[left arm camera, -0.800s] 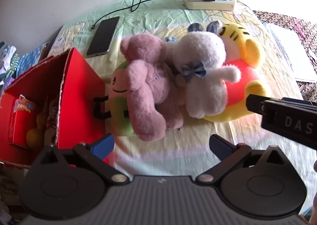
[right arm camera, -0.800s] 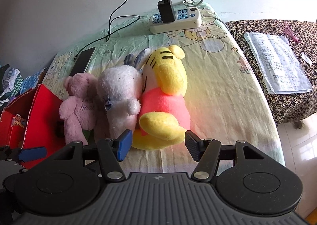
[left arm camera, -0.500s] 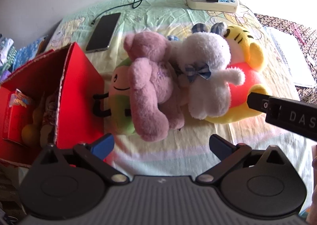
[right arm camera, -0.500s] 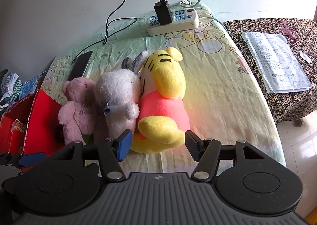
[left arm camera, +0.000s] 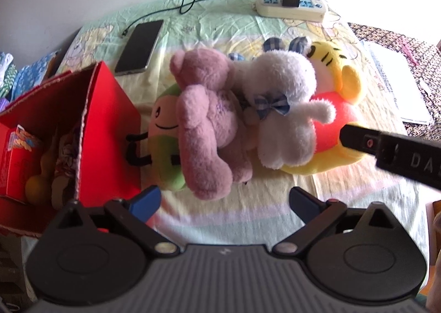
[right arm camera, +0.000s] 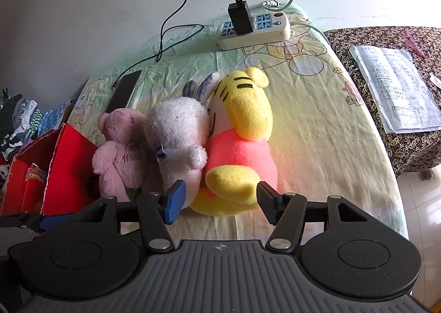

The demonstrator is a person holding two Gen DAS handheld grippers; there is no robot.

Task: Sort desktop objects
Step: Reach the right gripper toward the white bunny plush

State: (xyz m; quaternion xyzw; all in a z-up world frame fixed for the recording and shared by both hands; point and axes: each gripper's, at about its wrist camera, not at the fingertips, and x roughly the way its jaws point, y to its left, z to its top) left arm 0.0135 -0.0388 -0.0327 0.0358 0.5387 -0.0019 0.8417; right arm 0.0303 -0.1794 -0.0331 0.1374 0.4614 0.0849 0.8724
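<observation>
While the cartoon-print cloth covers the bench (right arm camera: 317, 125), a red box (left arm camera: 110, 131) stands open at its left edge with small items inside. Just right of the box, four plush toys lie pressed together in a row toward the bench's near edge: a yellow tiger (right arm camera: 248, 125) in a pink shirt, a white plush (left arm camera: 286, 109) with a checked bow, a pink bear (left arm camera: 204, 120), and a green plush (left arm camera: 162, 131) half under the bear. A white power strip (right arm camera: 256, 29) with a black charger sits at the far edge, and a phone (left arm camera: 139, 47) lies near the far left corner. The left tongs (left arm camera: 224, 201) gape wide and empty above the near edge. The right tongs (right arm camera: 220, 198) are half open, holding nothing, in front of the tiger's foot.
</observation>
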